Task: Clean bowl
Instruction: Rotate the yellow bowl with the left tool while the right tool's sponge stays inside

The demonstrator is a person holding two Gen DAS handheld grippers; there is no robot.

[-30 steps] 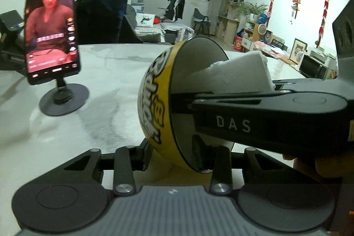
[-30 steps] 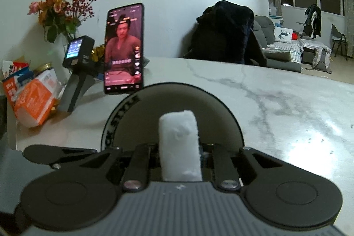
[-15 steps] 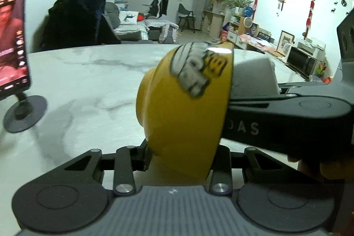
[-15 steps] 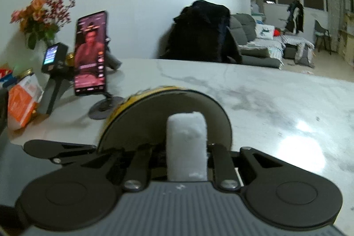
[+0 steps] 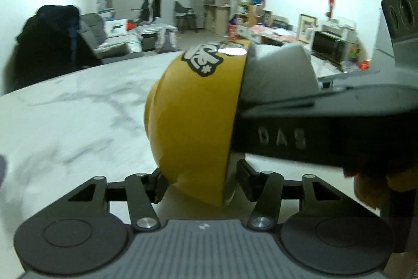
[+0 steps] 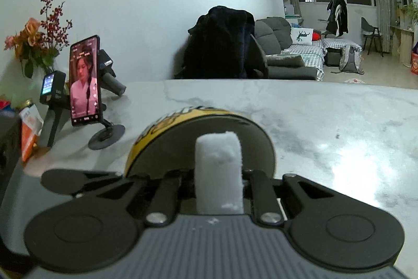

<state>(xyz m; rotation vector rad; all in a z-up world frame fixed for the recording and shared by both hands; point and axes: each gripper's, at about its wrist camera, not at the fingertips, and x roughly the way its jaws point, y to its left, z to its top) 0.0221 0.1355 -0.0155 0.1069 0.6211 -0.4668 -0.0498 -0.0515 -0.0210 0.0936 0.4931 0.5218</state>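
Observation:
A yellow bowl [image 5: 193,122] with black and white lettering is held on its side above the marble table, its rim pinched in my left gripper [image 5: 199,187], which is shut on it. My right gripper [image 6: 218,182] is shut on a white folded cloth [image 6: 218,169] and holds it inside the bowl's dark grey interior [image 6: 183,148]. In the left wrist view the cloth [image 5: 279,75] sticks out of the bowl's mouth, with the right gripper's black body [image 5: 326,132] reaching in from the right.
A phone on a stand [image 6: 85,83] plays a video at the table's left. Behind it are a handheld device [image 6: 52,88], flowers [image 6: 36,43] and orange packets [image 6: 28,132]. A chair with a dark coat [image 6: 222,43] stands behind the table [image 6: 339,122].
The bowl has turned in my left gripper, so its yellow outside now faces the left camera instead of its interior. Both grippers swung right; the phone left the left view.

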